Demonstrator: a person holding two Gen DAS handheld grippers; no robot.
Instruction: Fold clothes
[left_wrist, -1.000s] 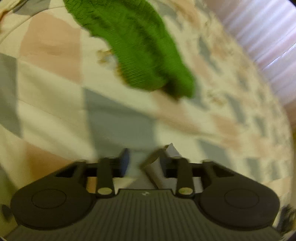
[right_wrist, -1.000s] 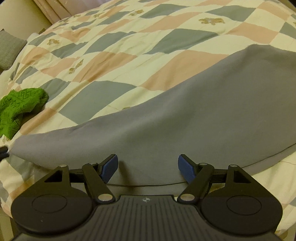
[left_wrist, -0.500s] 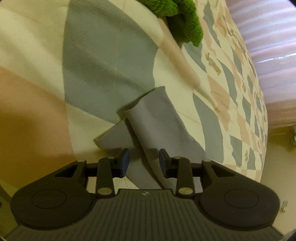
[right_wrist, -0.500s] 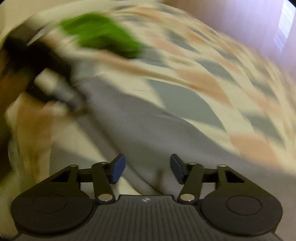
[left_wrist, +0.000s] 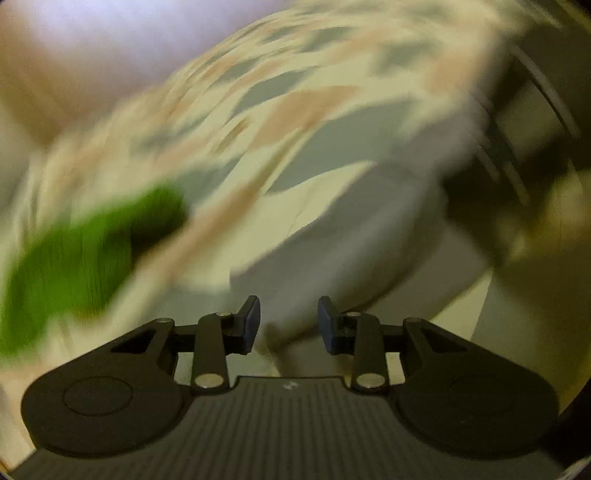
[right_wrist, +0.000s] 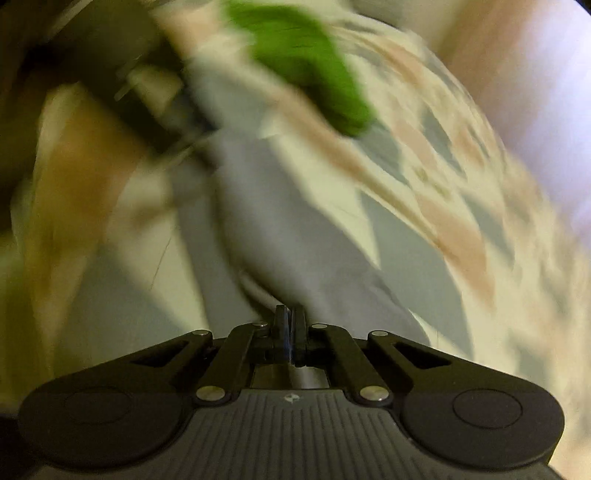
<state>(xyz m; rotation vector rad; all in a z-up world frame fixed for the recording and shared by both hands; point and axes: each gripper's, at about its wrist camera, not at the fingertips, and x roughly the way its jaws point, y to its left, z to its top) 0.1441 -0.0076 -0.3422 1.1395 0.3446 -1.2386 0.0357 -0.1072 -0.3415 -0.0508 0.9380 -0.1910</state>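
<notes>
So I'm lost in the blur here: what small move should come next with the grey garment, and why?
Probably close the left tool on the grey garment. Its fingers stand apart with grey cloth between them, while the right tool is already pinched shut on the garment's edge. Both ends need holding before the cloth is lifted off the checked quilt.

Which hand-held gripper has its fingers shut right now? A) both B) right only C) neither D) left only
B: the right hand-held gripper has its pads pressed together on the grey garment, while the left hand-held gripper shows a clear gap between its fingers.
</notes>
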